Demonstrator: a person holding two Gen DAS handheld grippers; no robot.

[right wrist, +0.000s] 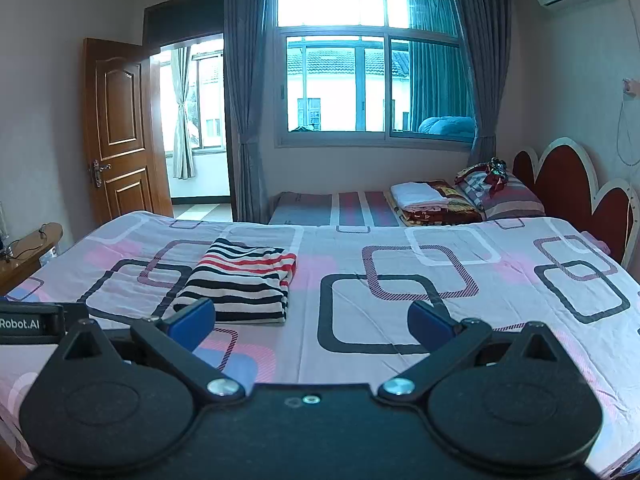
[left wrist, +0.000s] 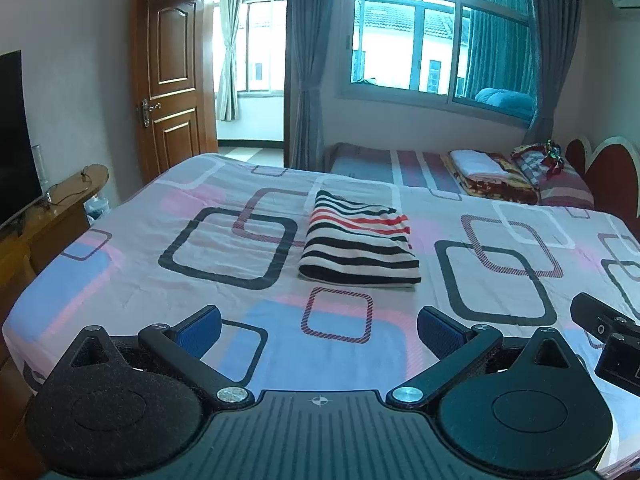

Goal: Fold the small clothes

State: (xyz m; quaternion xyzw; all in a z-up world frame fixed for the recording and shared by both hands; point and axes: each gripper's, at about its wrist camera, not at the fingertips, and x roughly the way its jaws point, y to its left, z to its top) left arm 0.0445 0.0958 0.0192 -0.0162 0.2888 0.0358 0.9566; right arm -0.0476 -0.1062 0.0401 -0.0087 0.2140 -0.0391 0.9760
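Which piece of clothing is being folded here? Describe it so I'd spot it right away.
Start at the big bed with the sheet of pink, blue and dark squares. Near its middle lies the striped garment, already folded into a neat rectangle. Its black, white and red stripes set it apart from the plain white folded cloth on the far bed.

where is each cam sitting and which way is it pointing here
Left wrist: sits behind the open left gripper, looking across the bed at the striped garment straight ahead; the right gripper's body pokes in at right.
Right wrist: sits behind the open right gripper, facing the same way; garment ahead-left, left gripper's body at left edge.
Shared: garment, bed, window, door.
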